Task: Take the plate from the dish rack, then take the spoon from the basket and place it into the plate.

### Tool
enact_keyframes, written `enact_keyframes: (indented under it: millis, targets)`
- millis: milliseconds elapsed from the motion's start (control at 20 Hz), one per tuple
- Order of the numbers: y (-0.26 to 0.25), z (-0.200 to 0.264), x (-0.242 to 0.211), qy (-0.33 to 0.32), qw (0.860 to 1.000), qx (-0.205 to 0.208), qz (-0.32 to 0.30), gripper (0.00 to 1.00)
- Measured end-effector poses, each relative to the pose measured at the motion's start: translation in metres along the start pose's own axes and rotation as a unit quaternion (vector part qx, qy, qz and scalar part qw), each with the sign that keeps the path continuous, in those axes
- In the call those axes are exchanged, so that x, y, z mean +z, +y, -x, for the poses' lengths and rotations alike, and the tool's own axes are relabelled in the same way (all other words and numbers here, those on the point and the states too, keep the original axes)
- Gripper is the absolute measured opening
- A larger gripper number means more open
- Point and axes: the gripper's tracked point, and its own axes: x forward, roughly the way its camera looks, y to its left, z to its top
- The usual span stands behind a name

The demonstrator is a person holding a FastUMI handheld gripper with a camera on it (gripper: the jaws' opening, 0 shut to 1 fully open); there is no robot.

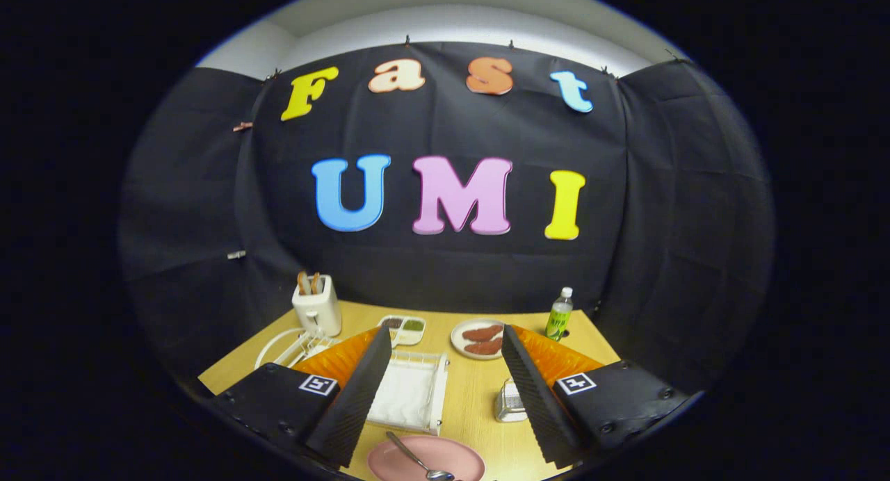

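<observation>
tool [445, 397]: my fingers spread wide, holding nothing, raised over the desk [473, 397]
spoon [420, 461]: lying in the pink plate [425, 460], low between my fingers
dish rack [410, 390]: white, just beyond the plate

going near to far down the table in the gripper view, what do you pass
pink plate with spoon between the open hand-held gripper fingers → white rack → plate of sausages → green bottle
</observation>
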Motion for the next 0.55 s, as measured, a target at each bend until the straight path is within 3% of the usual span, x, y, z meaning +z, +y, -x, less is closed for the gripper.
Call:
enact_keyframes:
  millis: [250, 550]
  targets:
    - [-0.028, 0.034, 0.025, -0.06, 0.997, -0.05, -0.002, 0.98]
    - [-0.05, 0.049, 0.01, -0.048, 0.995, -0.083, -0.024, 0.98]
